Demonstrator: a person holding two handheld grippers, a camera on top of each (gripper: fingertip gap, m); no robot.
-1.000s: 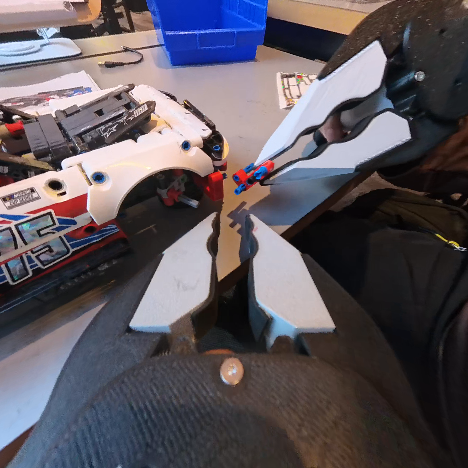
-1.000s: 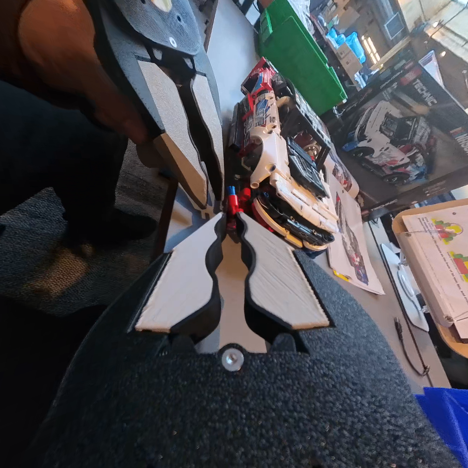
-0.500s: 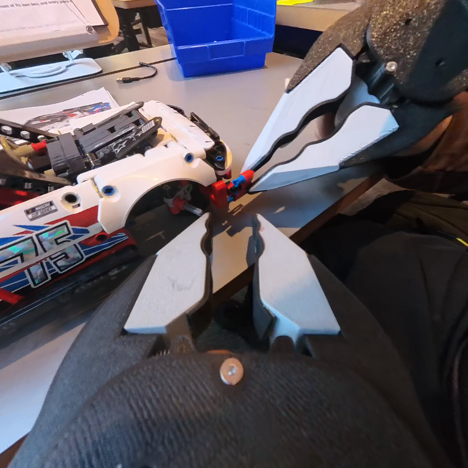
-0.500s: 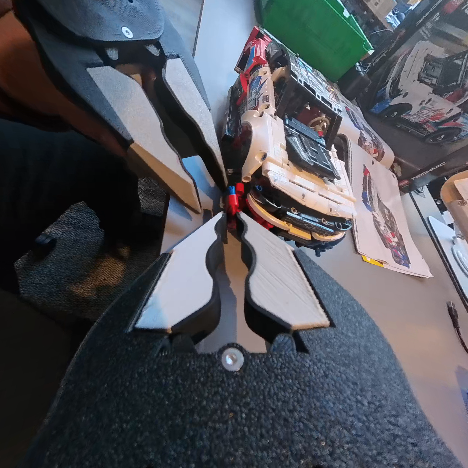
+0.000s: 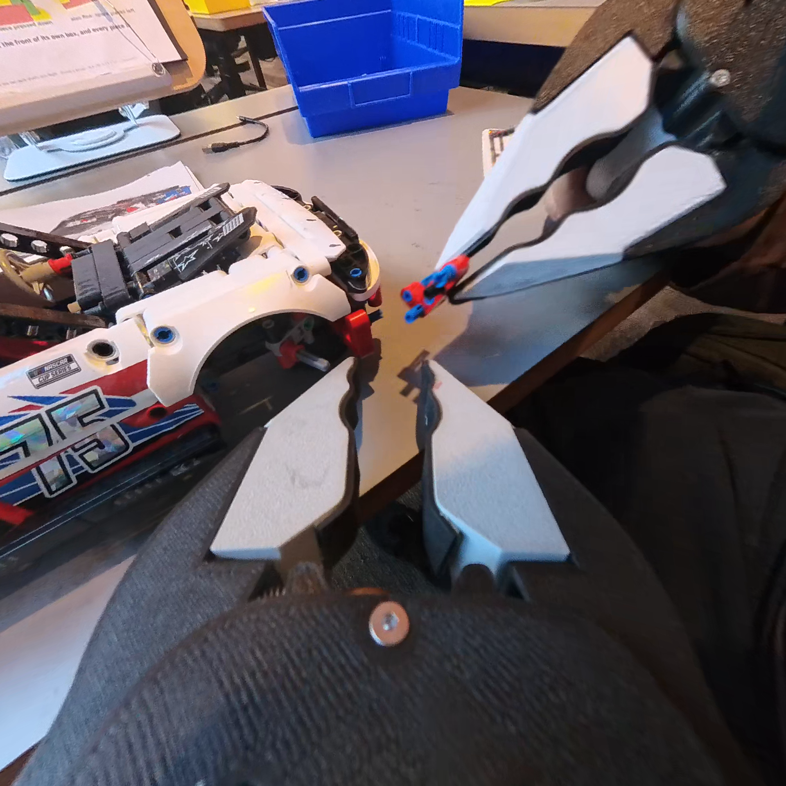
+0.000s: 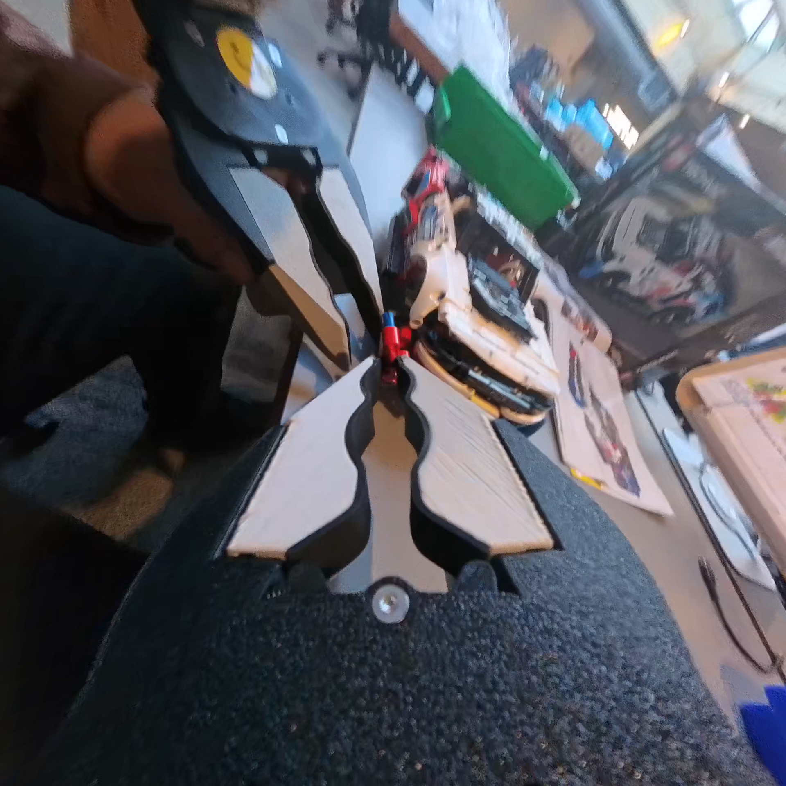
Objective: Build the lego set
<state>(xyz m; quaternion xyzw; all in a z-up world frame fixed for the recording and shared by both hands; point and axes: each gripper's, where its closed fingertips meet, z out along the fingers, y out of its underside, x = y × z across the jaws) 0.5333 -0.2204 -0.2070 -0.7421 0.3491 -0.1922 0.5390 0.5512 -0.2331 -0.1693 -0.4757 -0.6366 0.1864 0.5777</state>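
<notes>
A white, red and blue lego race car [image 5: 221,306] lies on the grey table [image 5: 408,187], with a red block [image 5: 359,329] at its front corner. My right gripper [image 5: 457,278] is shut on a small red piece with blue pins [image 5: 427,291] and holds it a short gap to the right of that corner. My left gripper [image 5: 389,370] is open and empty, just below the gap, near the table edge. In the blurred right wrist view, my right gripper [image 6: 388,365] pinches the red piece [image 6: 391,340], with the left gripper [image 6: 361,344] close on its left and the car [image 6: 446,289] beyond.
A blue bin [image 5: 365,64] stands at the back, with a black cable [image 5: 238,136] and a paper stand [image 5: 85,55] to its left. A booklet [image 6: 595,425] lies beside the car. A green bin [image 6: 497,149] and the set's box [image 6: 663,263] are farther off. The table edge [image 5: 553,353] runs diagonally on the right. The tips of one gripper are about 4 cm away from the tips of the other.
Half a second ago the red piece touched the car's red front corner. Now the right gripper has drawn back to the right with it, leaving a small gap.
</notes>
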